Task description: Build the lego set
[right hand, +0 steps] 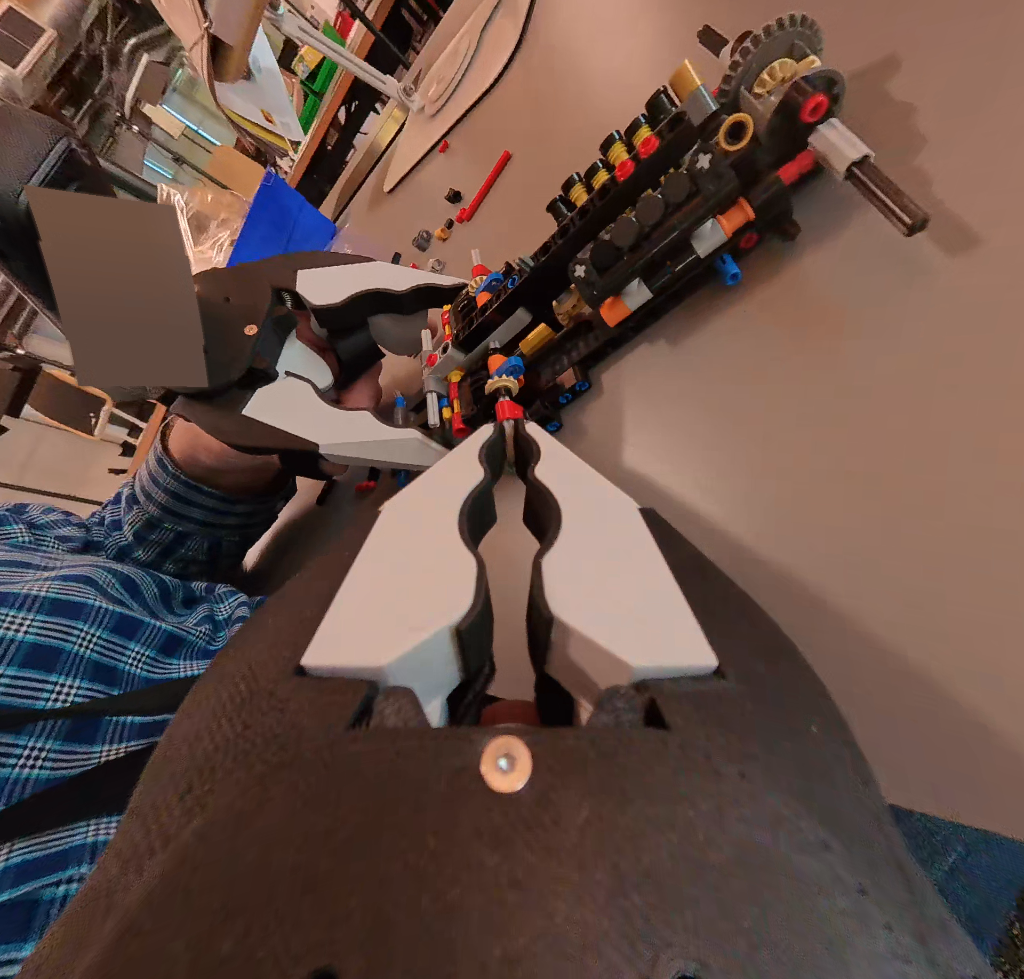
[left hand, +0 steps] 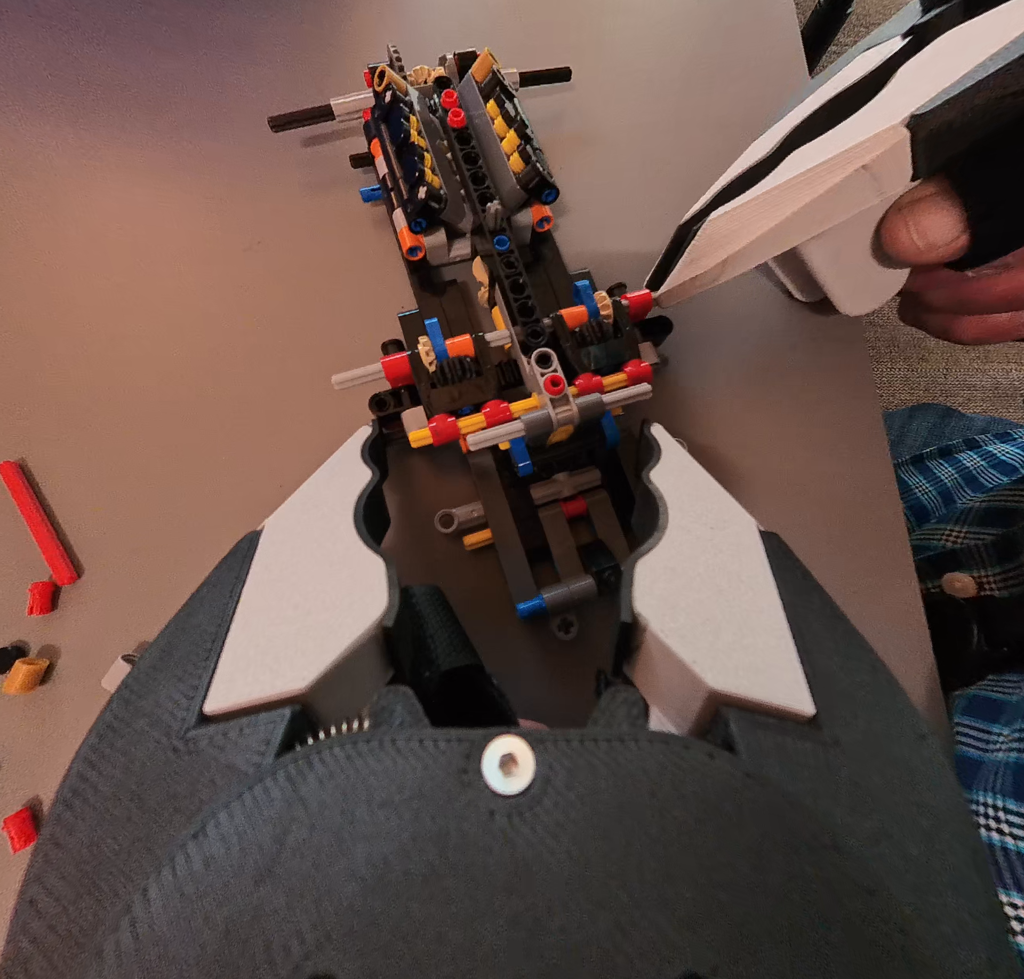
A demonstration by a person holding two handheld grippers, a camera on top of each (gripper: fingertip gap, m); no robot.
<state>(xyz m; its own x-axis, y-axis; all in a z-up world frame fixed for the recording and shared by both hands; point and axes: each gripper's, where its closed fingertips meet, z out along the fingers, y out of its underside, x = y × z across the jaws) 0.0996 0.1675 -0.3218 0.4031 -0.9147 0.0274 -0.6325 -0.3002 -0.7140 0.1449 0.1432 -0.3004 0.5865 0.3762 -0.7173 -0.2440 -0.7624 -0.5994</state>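
Note:
A long lego model (left hand: 482, 265) of black beams, with red, yellow, orange and blue parts, lies on the tan table. It also shows in the right wrist view (right hand: 637, 243). My left gripper (left hand: 512, 437) straddles the model's near end, with a finger against each side, and also shows in the right wrist view (right hand: 451, 367). My right gripper (right hand: 508, 438) is shut on the tip of a light grey axle (right hand: 507, 436) that carries a red bush (right hand: 508, 412) and sticks out of the model's side. In the left wrist view, the right gripper (left hand: 658, 293) touches that red bush (left hand: 637, 304).
Loose parts lie to the left: a long red axle (left hand: 36, 520), a small red piece (left hand: 41, 597), a tan sleeve (left hand: 25, 675) and another red piece (left hand: 19, 827). The table edge (left hand: 820, 187) runs along the right. A person's plaid sleeve (left hand: 969, 509) is close by. A blue bag (right hand: 282, 220) lies far off.

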